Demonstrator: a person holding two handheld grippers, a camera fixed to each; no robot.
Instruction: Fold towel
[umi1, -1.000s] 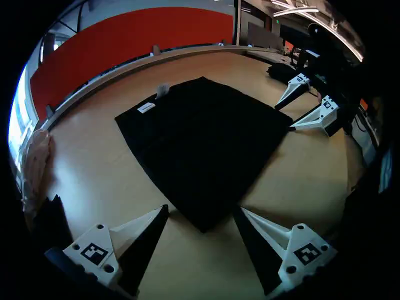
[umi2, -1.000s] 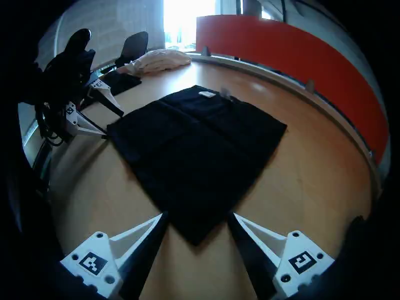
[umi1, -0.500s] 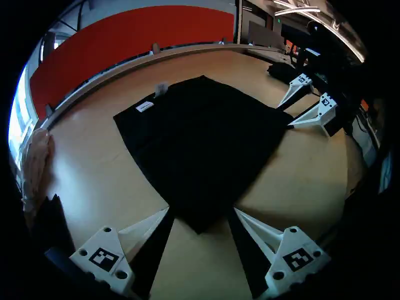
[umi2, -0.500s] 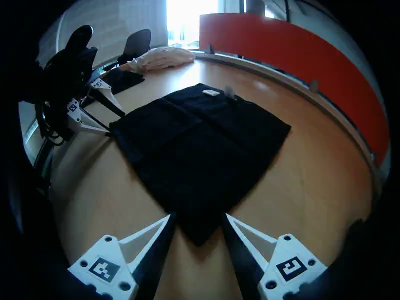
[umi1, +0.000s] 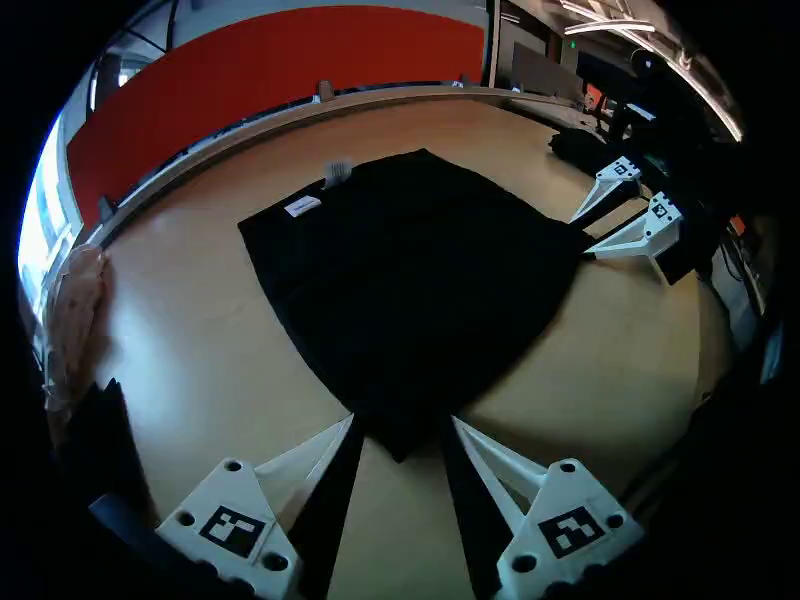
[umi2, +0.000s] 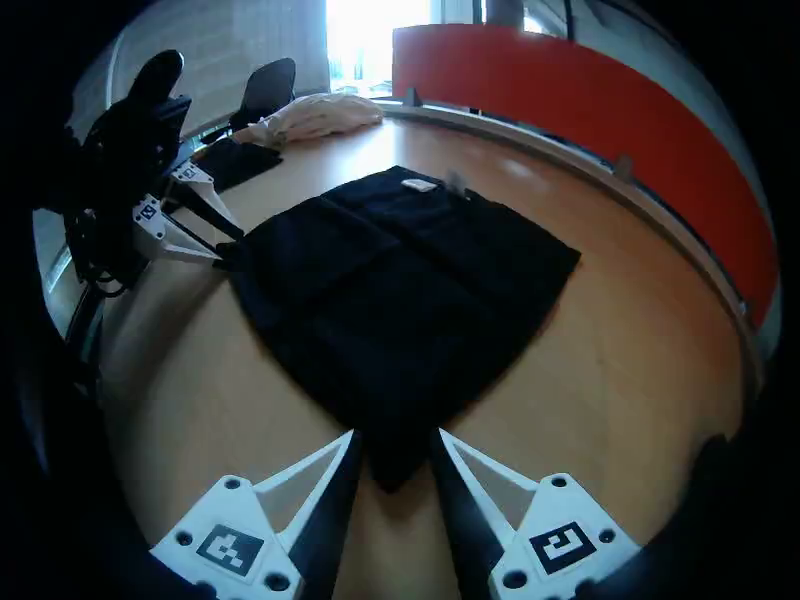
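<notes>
A broad light-wood table (umi1: 190, 330) runs up to a long red partition (umi1: 280, 70) at its far edge, with a bright window (umi2: 375, 35) past one end, dark office chairs (umi2: 270, 90) before a grey wall (umi2: 230, 40), and light strips (umi1: 605, 25) on the ceiling

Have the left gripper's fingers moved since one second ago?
Yes. The left gripper has closed its fingers inward toward the towel corner between them on the table.
</notes>
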